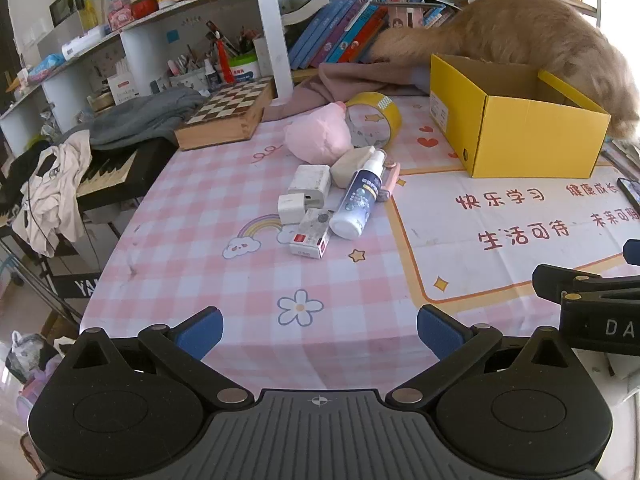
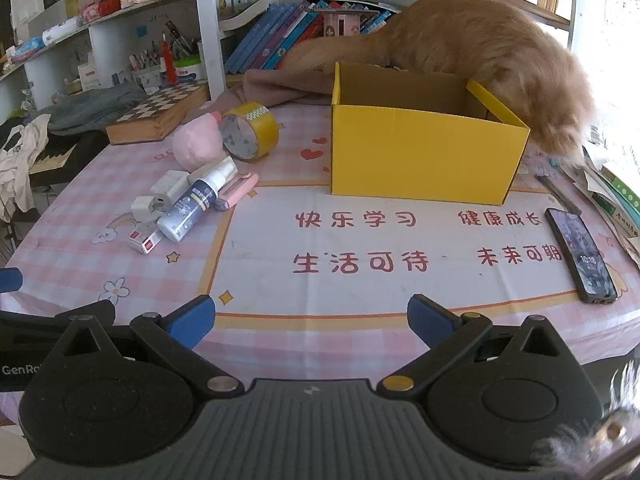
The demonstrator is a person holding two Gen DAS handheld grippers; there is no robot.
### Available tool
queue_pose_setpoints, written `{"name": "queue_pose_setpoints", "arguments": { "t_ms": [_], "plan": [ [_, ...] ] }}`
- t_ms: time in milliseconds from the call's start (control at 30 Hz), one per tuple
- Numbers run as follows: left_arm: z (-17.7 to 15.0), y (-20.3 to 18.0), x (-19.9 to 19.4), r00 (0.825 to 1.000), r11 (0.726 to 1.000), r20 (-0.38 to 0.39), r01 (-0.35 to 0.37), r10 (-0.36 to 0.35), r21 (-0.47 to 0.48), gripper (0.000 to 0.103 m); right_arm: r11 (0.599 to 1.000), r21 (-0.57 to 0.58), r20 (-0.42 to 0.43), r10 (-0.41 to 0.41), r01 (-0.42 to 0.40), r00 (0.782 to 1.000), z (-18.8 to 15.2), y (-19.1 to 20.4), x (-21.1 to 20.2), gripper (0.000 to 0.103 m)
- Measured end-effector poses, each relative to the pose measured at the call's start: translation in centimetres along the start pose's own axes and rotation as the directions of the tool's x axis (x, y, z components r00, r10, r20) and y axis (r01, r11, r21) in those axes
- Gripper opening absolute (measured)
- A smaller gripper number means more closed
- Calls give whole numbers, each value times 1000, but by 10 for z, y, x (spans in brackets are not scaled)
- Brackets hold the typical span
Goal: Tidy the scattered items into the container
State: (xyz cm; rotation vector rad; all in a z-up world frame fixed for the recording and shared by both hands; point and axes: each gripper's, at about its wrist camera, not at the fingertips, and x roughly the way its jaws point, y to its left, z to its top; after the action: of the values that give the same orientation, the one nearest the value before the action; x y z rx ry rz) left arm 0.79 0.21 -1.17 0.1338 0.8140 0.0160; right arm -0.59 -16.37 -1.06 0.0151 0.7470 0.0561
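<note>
Both grippers wide open, nothing held.

The left gripper (image 1: pixel 319 332) tilts down toward the table, its blue pads (image 1: pixel 200 330) spread far apart with nothing between them. The right gripper (image 2: pixel 311 322) tilts down the same way, pads (image 2: pixel 430 318) equally wide and bare. The two sit side by side at the near edge, each showing at the border of the other's view.

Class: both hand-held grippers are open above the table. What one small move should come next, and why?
Probably ease the left hand-held gripper forward toward the spray bottle. Its jaws stand open and empty, the bottle lies on top of the clutter pile straight ahead of it, and the yellow box sits open to the right. The right hand-held gripper faces the box, not the pile.
</note>
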Motion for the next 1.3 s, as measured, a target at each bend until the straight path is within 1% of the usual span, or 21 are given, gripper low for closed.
{"name": "queue_pose_setpoints", "arguments": {
  "t_ms": [1300],
  "plan": [
    [-2, -6, 0, 1000, 1000, -16, 2, -2, -6, 103, 1000, 0, -1, 8, -8, 1000, 2, -6, -2, 103]
  ]
}}
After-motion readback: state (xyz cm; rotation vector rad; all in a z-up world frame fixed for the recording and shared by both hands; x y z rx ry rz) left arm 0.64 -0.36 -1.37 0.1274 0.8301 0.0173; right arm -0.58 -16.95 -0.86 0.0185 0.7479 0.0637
